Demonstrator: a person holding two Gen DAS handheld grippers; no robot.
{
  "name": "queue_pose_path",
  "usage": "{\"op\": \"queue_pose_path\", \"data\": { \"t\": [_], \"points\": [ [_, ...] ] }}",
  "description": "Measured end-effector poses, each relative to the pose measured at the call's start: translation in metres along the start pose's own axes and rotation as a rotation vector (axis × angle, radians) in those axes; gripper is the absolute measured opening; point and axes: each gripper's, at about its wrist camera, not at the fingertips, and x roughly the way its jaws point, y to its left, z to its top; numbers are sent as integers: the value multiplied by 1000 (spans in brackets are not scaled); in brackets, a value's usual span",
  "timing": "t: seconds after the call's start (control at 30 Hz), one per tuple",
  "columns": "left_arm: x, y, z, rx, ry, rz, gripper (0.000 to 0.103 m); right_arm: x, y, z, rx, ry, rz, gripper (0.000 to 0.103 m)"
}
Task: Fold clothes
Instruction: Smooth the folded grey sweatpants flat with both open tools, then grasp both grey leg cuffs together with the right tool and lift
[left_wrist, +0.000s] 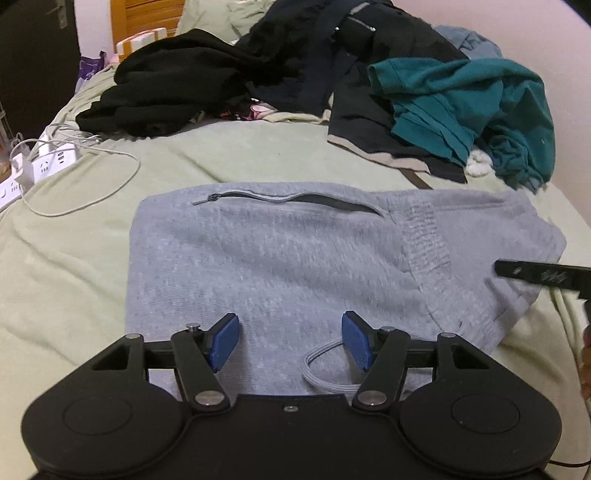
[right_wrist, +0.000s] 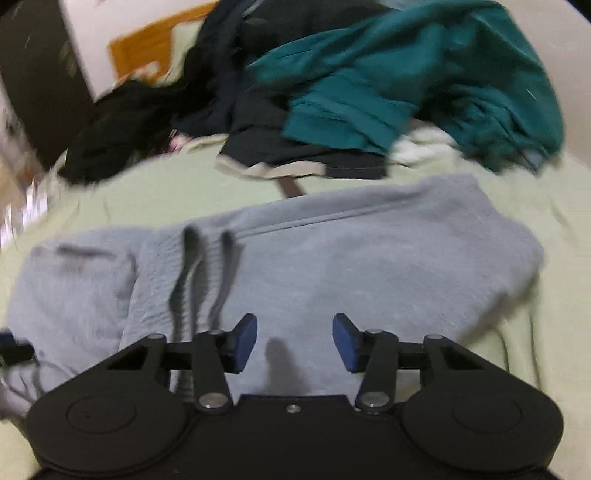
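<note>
Left wrist view shows the folded grey sweatpants (left_wrist: 295, 266) flat on the green bedsheet (left_wrist: 74, 258), both the left gripper (left_wrist: 290, 341) and right gripper (right_wrist: 294, 341) standing apart, empty, so its loose drawstring (left_wrist: 325, 373) may snag a pad.

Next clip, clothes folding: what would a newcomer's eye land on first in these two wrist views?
The folded grey sweatpants lie flat mid-bed on the pale green bedsheet, zip pocket uppermost. Behind them sprawls an unfolded heap: a teal garment at the right, black clothes at the left. The left gripper and right gripper hang open over the sweatpants, gripping nothing.
</note>
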Motion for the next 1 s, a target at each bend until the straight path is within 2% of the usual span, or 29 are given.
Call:
{"op": "queue_pose_path", "data": {
  "t": [0.23, 0.33, 0.43, 0.63, 1.0],
  "points": [
    [17, -5, -2, 14, 50, 37, 67, -15, -107, 0, 409, -76, 66, 50],
    [21, -8, -5, 20, 52, 47, 68, -6, -138, -3, 494, -103, 115, 54],
    [27, -7, -4, 7, 64, 56, 69, 5, -152, -4, 535, -117, 120, 66],
    [31, -10, -7, 5, 61, 78, 70, 37, -168, -9, 619, -78, 178, 68],
    [32, -6, -8, -38, 51, 69, 71, 73, -195, 3, 762, -142, 338, 67]
  ]
}}
